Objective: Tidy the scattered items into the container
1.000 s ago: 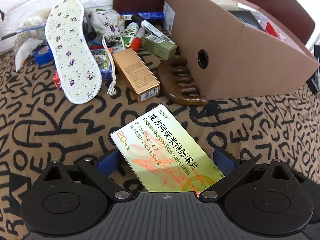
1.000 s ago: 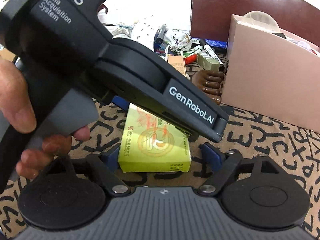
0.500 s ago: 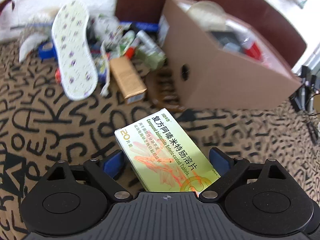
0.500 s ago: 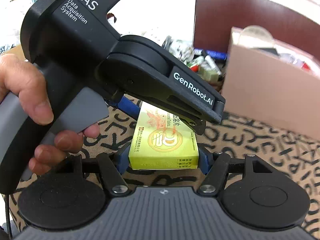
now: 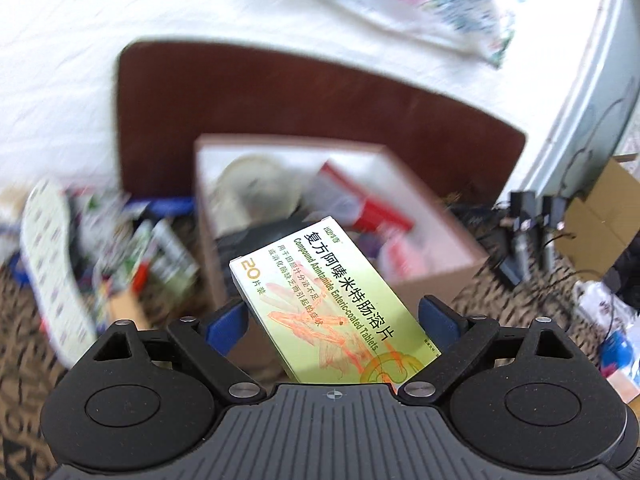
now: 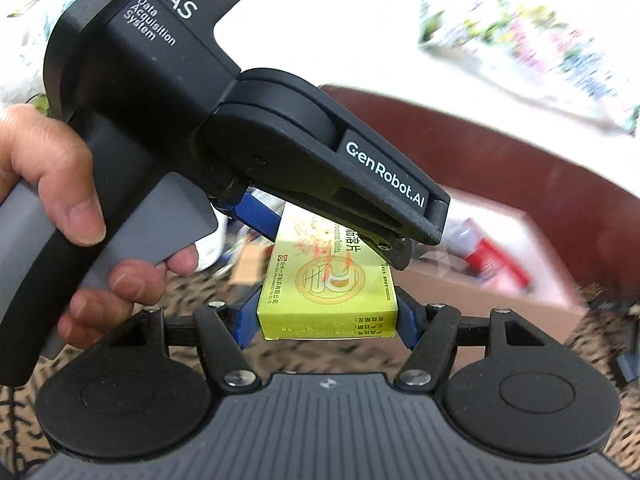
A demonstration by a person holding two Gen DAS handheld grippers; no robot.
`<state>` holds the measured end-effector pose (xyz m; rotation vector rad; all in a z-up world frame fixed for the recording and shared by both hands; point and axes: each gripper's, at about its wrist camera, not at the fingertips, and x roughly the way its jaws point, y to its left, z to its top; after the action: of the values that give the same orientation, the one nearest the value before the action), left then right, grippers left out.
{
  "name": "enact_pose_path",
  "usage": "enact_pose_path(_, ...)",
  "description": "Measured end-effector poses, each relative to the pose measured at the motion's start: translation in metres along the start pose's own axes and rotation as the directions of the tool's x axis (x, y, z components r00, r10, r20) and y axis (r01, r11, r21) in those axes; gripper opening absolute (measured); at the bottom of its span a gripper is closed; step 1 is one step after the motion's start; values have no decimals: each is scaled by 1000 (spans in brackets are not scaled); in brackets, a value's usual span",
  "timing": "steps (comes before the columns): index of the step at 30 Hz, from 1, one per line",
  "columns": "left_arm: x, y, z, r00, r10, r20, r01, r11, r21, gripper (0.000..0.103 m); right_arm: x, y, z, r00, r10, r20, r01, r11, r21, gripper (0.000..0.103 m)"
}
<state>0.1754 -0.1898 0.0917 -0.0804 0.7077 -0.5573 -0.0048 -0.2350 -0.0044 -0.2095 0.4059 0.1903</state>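
A yellow-green tablet box [image 5: 320, 300] hangs in the air, held by both grippers. My left gripper [image 5: 332, 316] has its blue pads against the box's two long edges and is shut on it. In the right wrist view my right gripper [image 6: 328, 316] pinches the near end of the same tablet box [image 6: 328, 280], while the left gripper [image 6: 326, 236], held by a hand [image 6: 52, 184], clamps it from above and behind. The open cardboard container [image 5: 432, 276] lies just beyond the box, holding a round lid, red packets and other items.
Left of the container lie a floral insole [image 5: 48, 264] and a blurred heap of small boxes and pens [image 5: 160, 252] on the black-patterned cloth [image 5: 24, 360]. A dark brown board [image 5: 280, 100] stands behind. Cables and a carton [image 5: 600, 220] sit at the right.
Both grippers closed on the tablet box and lifted it off the patterned cloth. The views rose and tilted, so the container's inside now shows.
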Motion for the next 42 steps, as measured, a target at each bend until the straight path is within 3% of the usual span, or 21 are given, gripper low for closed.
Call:
enact_pose_path(8, 59, -30, 61, 996, -94, 7, 94, 995, -25, 87, 17, -77, 23, 996, -74, 53, 70, 994, 85, 71)
enact_pose_path(11, 86, -37, 77, 995, -101, -14, 101, 995, -6, 87, 31, -104, 28, 996, -77, 33, 72, 989, 132, 71)
enact_pose_path(17, 145, -29, 104, 993, -110, -32, 108, 992, -63, 84, 82, -145, 31, 998, -70, -10, 70, 980, 184, 71)
enact_pose_path(20, 167, -26, 108, 994, -98, -37, 96, 994, -55, 94, 102, -157, 27, 995, -82, -50, 91, 976, 200, 71)
enact_pose_path(21, 170, -25, 107, 995, -89, -36, 87, 995, -51, 103, 113, -160, 24, 993, -89, -76, 103, 974, 204, 71)
enact_pose_path(25, 169, -15, 101, 999, -49, -2, 49, 998, -26, 103, 134, -165, 11, 986, -120, -116, 142, 969, 200, 83)
enact_pose_path(29, 169, -7, 98, 1000, -20, -23, 19, 999, -30, 103, 138, -173, 5, 985, -122, -122, 147, 962, 232, 86)
enact_pose_path(35, 161, -11, 86, 999, 1, -38, 0, 1000, 15, 103, 135, -174, 4, 983, -119, -140, 149, 962, 227, 88)
enact_pose_path(38, 149, -16, 76, 999, 25, -40, -22, 998, 54, 103, 128, -169, 8, 981, -110, -160, 144, 964, 225, 99)
enact_pose_path(42, 124, -23, 60, 996, 90, -28, -86, 990, 113, 103, 111, -157, 12, 981, -108, -162, 139, 971, 195, 102)
